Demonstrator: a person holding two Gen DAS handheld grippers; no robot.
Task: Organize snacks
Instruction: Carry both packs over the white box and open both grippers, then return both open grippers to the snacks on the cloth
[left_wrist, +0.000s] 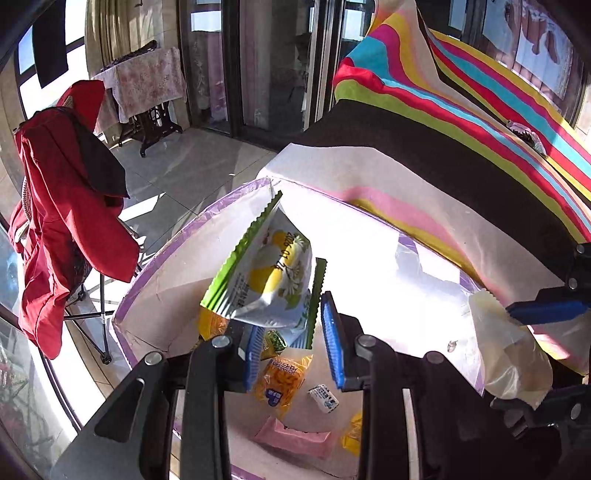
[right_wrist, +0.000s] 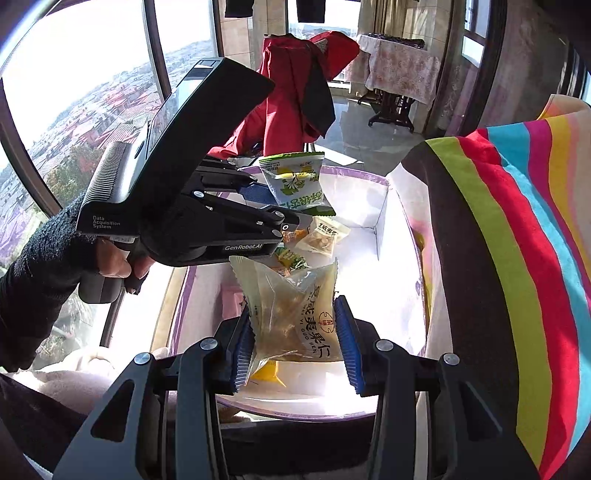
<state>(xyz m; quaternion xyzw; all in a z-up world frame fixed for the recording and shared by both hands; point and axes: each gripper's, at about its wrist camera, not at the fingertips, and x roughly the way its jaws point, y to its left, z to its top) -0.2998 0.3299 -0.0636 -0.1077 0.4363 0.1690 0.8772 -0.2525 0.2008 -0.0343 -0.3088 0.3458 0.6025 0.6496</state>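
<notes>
Bkgd only. Red jacket w/ dark lining draped over folding chair, just beside window. Striped cloth (pink/yellow/cyan/red/green/black bands) hangs at right, sunlit. Floral tablecloth covers small table on dark legs, far end of rm. Grey tile floor, glossy. Curved window shows rooftops far below. Dark garment hangs at window top.

A white box with lilac-taped rim carries the snacks. On its floor lie an orange packet, a small white wrapped piece, a pink packet near the front edge, and a pale packet toward the far corner.
</notes>
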